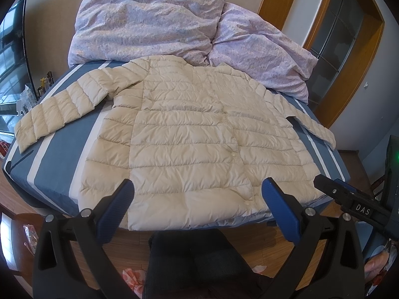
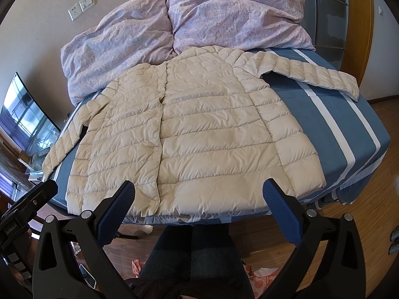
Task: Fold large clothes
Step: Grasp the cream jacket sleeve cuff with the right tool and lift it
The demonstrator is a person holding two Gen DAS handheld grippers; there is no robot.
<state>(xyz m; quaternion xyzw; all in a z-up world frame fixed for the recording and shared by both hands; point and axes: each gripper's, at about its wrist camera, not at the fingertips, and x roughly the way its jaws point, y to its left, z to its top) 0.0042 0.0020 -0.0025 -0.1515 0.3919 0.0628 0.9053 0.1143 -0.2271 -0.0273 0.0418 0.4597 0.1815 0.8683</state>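
A cream quilted puffer jacket (image 1: pixel 189 134) lies flat, front up and buttoned, on the blue-and-white striped bed (image 1: pixel 54 174), with both sleeves spread out to the sides. In the right wrist view the same jacket (image 2: pixel 199 134) fills the middle of the bed (image 2: pixel 349 129). My left gripper (image 1: pixel 198 186) hangs open above the hem, holding nothing. My right gripper (image 2: pixel 199 188) is also open over the hem, empty. The right gripper's black body (image 1: pixel 349 199) shows at the right edge of the left wrist view.
A crumpled lilac floral duvet (image 1: pixel 174 25) is heaped at the head of the bed. A television (image 2: pixel 27 114) stands to the left, a wooden door frame (image 1: pixel 349 49) to the right. A person's legs (image 2: pixel 192 251) stand on the wooden floor at the bed's near edge.
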